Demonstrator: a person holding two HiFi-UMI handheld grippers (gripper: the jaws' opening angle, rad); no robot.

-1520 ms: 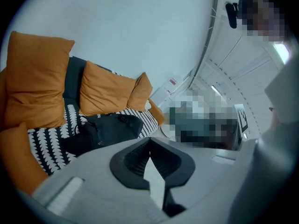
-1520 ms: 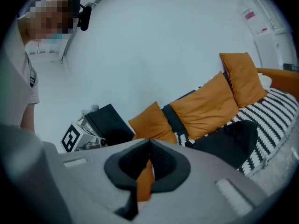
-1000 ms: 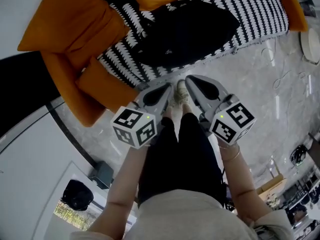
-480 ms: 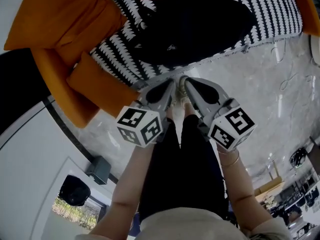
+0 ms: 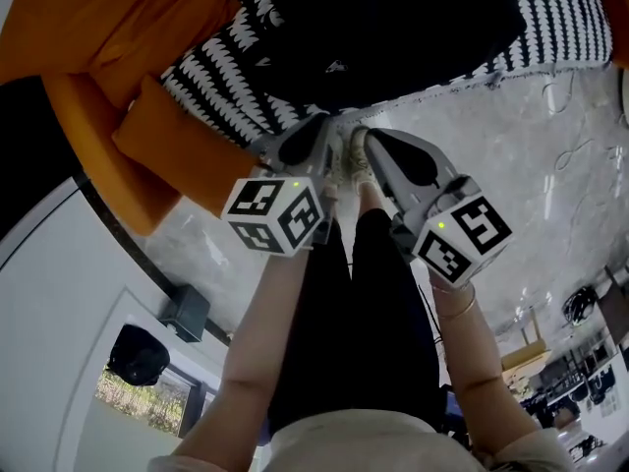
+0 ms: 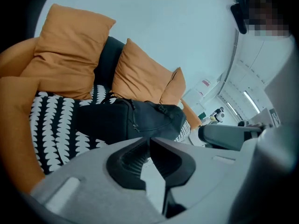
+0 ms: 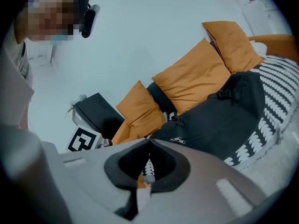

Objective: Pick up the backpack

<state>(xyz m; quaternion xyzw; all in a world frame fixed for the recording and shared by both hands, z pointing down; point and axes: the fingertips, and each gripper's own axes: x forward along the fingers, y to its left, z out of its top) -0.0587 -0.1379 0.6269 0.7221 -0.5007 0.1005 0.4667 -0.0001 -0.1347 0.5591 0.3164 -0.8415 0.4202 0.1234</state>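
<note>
The backpack (image 5: pixel 393 37) is laid on the patterned throw (image 5: pixel 211 82) near its front edge, just short of which the left gripper (image 5: pixel 316 131) and right gripper (image 5: pixel 371 141) are held closed and empty over bare floor (image 5: pixel 550 195).

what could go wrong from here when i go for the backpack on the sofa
Both the left tool and the right tool are shut, so they may just shove the backpack unless opened first. It lies on a black-and-white throw, which a low grab might pinch along with it.

An orange sofa (image 5: pixel 93 136) bears cushions (image 6: pixel 70 41) and a patterned throw (image 5: pixel 211 77), the backpack (image 5: pixel 393 28) apparently atop.
</note>
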